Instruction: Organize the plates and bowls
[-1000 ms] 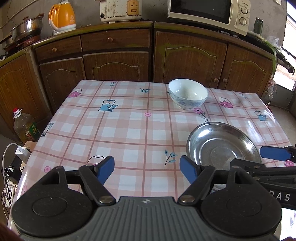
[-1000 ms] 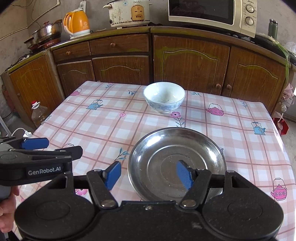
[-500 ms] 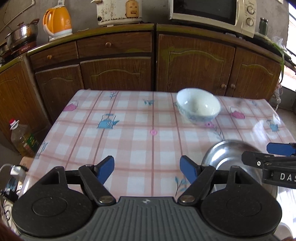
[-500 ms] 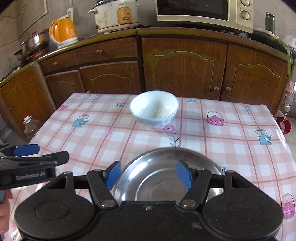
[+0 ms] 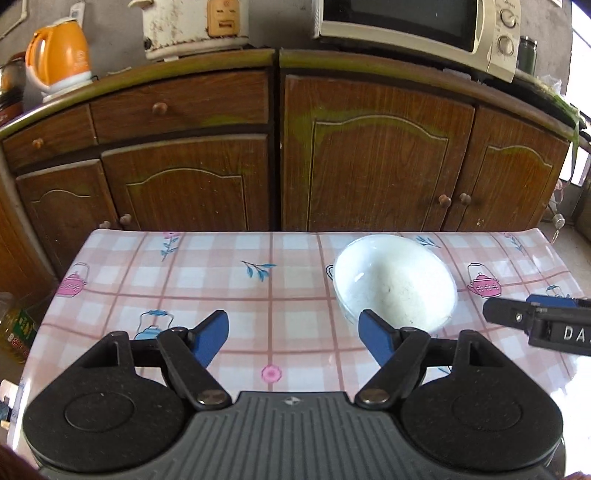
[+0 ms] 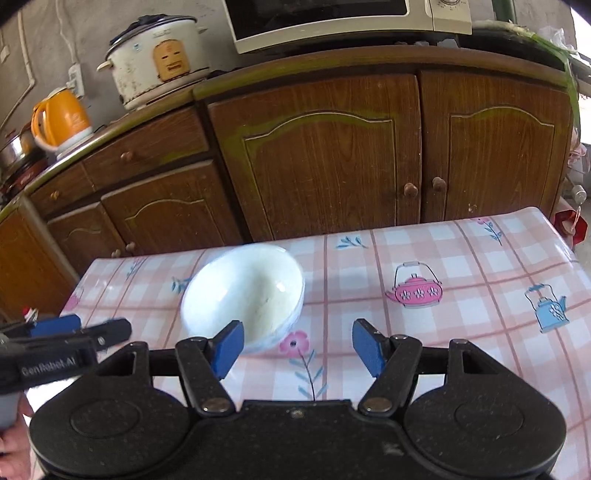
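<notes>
The left wrist view showed the left tool (image 5: 293, 338) above the counter (image 5: 229, 291), which was covered with a pink checked cloth with teapot and flower prints. Its blue fingers (image 5: 210, 338) stood wide apart and held nothing. The white ceramic bowl with a blue pattern (image 5: 395, 282) stood upright on the cloth near the far edge, just beyond the tool's right finger, and I could not tell if they touched. At the right border the tip of the right tool (image 5: 532, 314) came into the view.

In the right wrist view the right tool (image 6: 297, 347) also had its jaws wide apart and empty. The bowl (image 6: 243, 293) was at its left finger, outside the gap. The left tool (image 6: 74, 332) appeared at the left, with part of a hand (image 6: 11, 439) under it. Behind the counter were brown wooden cabinets (image 6: 314, 147), an orange kettle (image 6: 61, 122), a white rice cooker (image 6: 159, 62) and a microwave oven (image 5: 417, 29).
</notes>
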### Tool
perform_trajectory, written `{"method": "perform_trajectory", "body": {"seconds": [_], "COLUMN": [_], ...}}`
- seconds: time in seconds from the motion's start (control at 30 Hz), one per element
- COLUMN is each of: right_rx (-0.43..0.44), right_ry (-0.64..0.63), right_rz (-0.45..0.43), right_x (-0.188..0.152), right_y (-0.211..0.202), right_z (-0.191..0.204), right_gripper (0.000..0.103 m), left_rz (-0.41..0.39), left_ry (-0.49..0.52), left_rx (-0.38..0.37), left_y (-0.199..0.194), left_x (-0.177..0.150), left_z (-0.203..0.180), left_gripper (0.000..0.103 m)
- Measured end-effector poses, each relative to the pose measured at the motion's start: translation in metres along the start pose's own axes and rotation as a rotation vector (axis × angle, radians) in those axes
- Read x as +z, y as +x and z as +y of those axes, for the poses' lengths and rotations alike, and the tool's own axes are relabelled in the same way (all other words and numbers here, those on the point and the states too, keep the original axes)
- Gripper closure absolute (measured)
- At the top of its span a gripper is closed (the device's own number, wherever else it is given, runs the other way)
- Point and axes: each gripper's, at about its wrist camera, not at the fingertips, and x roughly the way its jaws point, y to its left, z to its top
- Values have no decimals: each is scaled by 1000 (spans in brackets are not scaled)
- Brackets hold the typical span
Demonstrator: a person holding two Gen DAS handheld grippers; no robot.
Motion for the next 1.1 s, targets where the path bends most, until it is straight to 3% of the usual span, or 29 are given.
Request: {"method": "perform_trajectory", "body": {"seconds": [0.27,0.37,0.5,0.73,0.8,0.9,1.1], "right_rx": [-12,-9,12,67,101,98,105], "right_ry": [35,60,83,116,134,149,146], "right_rz": [66,83,95,118,105,94,100], "right_x": [8,8,9,7,6,6,0], "right_y": [64,82,99,124,125,125,112], "right_z": [-3,-7,-9,-8,-8,-5,0], "right_gripper": [25,33,33,53,64,68,73], "left_rz": [13,26,51,81,83,68,87], "left_ry": [33,45,31,23,24,58,4], "left_rx": [0,2,-21,-42,-77,-119,-123], "left_y": [44,60,80,103,105,105,97], "left_x": [9,13,17,16,14,12,6], "left_z": [-12,-13,-12,-11,-12,-17,-11], "left_gripper": [24,25,27,46,59,81,82]}}
